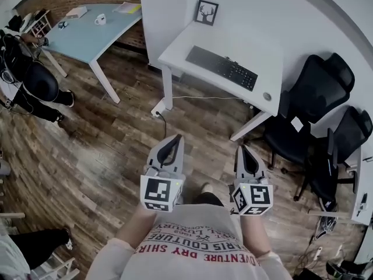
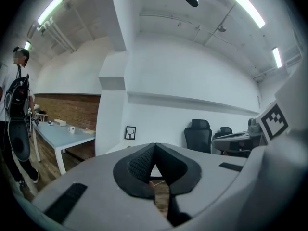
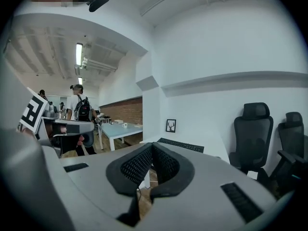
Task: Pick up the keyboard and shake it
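Note:
A black keyboard (image 1: 222, 67) lies on a white desk (image 1: 192, 39) against the wall, well ahead of me; it also shows in the right gripper view as a dark strip, the keyboard (image 3: 182, 145). My left gripper (image 1: 174, 141) and right gripper (image 1: 242, 150) hover over the wooden floor, side by side, short of the desk. Both have their jaws shut with nothing between them. In the left gripper view the left gripper (image 2: 155, 148) hides the keyboard.
A framed deer picture (image 1: 206, 12) leans at the desk's back. Two black office chairs (image 1: 315, 98) stand to the desk's right. A light blue table (image 1: 93, 25) with a cup stands at the far left, a person (image 1: 29, 74) beside it. A cable (image 1: 198, 98) runs under the desk.

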A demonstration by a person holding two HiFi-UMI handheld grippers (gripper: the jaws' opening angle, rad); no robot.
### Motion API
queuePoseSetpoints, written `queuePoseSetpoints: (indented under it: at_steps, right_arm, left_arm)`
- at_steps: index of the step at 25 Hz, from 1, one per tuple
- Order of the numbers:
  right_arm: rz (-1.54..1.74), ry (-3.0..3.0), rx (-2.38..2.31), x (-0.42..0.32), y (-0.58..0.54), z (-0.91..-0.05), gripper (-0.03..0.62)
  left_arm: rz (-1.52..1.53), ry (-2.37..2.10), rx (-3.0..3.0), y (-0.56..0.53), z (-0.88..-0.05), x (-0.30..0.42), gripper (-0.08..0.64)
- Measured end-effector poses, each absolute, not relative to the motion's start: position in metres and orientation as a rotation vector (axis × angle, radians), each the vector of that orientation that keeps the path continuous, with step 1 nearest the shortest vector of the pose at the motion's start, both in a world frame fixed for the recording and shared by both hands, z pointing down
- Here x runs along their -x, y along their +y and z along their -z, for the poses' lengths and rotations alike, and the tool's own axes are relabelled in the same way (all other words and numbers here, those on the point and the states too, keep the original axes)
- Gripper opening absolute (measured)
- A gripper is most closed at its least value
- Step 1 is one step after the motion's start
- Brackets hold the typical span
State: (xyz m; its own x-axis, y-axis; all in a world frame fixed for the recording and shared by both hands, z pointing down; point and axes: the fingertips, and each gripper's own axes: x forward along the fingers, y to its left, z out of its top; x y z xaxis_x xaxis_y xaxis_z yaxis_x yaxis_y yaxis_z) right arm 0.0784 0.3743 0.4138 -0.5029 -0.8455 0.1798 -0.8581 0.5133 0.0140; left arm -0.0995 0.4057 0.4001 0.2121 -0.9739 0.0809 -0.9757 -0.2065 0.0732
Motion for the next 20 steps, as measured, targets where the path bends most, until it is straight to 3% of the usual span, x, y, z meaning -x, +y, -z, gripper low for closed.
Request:
queuePoseSetpoints:
  at_steps: [11,20]
  right_arm:
    - [-0.145,-2.631,-1.4,-0.06,0.228,-0.432,0.014]
    - [-0.199,-2.647,-1.372,-0.102,0.054,-0.427,0.014]
  left_arm:
    - [-0.097,-1.969,-2.302,0.272,-0.418,0.117,0.026]
    - [-0.143,-1.948,-2.329,0.09,-0.404,0.066,0.026]
